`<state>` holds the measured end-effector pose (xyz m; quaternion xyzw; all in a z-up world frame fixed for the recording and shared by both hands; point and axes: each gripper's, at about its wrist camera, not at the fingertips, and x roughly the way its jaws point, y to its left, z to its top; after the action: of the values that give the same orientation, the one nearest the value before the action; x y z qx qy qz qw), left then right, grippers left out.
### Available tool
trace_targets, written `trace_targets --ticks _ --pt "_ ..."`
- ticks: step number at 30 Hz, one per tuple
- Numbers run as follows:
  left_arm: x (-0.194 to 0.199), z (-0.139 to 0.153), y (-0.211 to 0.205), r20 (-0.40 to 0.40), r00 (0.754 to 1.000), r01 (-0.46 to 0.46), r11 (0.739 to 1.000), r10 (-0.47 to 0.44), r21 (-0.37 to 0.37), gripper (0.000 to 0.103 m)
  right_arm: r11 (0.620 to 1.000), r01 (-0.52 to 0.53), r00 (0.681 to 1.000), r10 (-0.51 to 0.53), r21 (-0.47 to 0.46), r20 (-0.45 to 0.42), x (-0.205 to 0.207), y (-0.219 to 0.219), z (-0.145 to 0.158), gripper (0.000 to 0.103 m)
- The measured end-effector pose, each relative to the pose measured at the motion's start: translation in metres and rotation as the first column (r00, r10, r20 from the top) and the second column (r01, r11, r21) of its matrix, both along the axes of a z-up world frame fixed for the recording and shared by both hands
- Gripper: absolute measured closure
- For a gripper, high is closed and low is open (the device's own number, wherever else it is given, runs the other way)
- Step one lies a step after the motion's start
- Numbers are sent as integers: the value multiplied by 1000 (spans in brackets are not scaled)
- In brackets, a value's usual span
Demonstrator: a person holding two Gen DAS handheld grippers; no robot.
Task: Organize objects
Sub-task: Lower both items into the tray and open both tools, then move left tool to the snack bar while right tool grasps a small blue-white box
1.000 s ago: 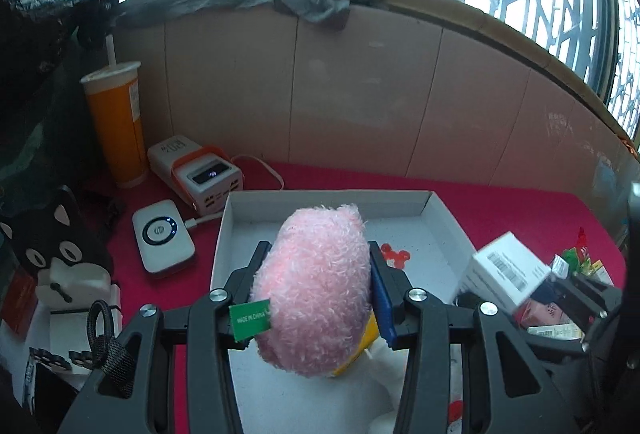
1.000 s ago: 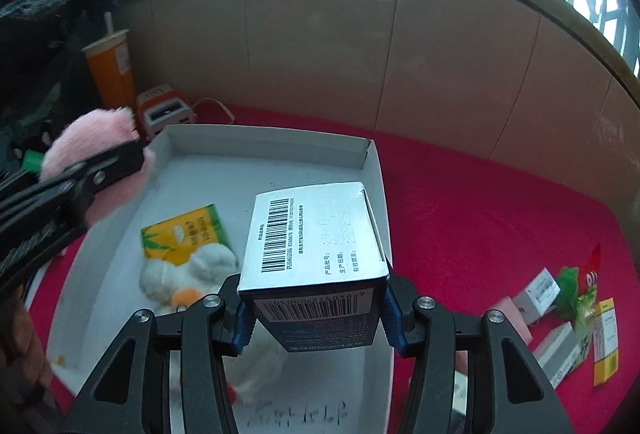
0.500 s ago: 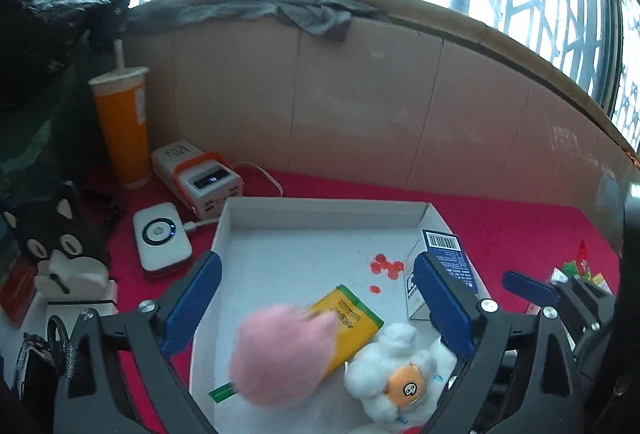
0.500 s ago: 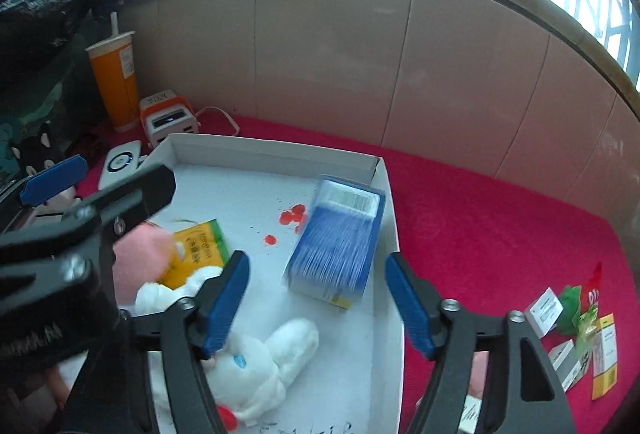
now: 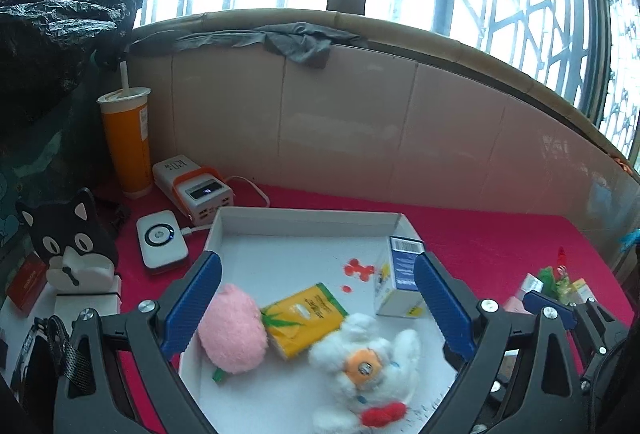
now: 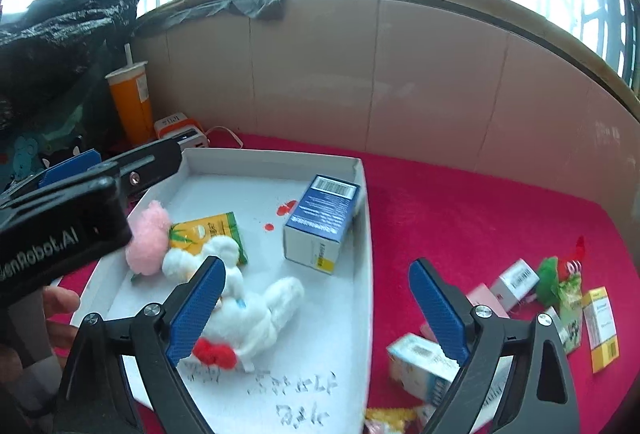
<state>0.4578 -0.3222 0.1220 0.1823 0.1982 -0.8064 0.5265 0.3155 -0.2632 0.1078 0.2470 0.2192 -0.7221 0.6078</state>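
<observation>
Presently left gripper [image 5: 316,308] gapes empty, right gripper [image 6: 316,308] is opening empty; box [image 6: 322,222] leaning on tray [image 6: 362,254] wall may topple.

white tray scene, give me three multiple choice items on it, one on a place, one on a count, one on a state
1. Where does the blue box lie?
A. in the white tray, near its right wall
B. on the red cloth beside the orange cup
C. on top of the pink plush

2. How many soft toys lie in the tray?
A. none
B. two
C. five

3. How does the left hand-held gripper stand?
A. shut on the pink plush
B. open, holding nothing
C. shut on the blue box

Answers:
1. A: the box rests on the tray floor beside the right wall.
2. B: a pink plush and a white plush lie there, with a yellow packet between them.
3. B: its blue pads stand wide apart above the tray, pressing on nothing.
</observation>
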Motion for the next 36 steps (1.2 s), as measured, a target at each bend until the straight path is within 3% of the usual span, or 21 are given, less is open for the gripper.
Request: trace_targets --ticks 11,22,25,31,33,36 --pt "-43 -15 40 10 986 163 985 -164 58 6 987 157 982 -152 -35 112 -66 65 -8 0" --pt "-85 -42 84 58 945 314 943 -321 112 6 952 305 932 -295 -15 209 -131 119 -28 0" --pt "-85 -50 104 60 922 374 919 -383 122 6 955 296 929 -289 3 231 -140 128 -37 0" --pt "-80 -65 142 82 849 504 847 -521 167 6 976 213 957 -217 38 195 -134 130 -52 1" --pt "-78 -72 146 56 841 520 832 -539 196 6 972 230 950 -233 36 208 -135 131 -53 1" --pt "-74 -77 143 45 853 499 839 -519 215 6 979 205 958 -203 15 201 -130 126 -47 1"
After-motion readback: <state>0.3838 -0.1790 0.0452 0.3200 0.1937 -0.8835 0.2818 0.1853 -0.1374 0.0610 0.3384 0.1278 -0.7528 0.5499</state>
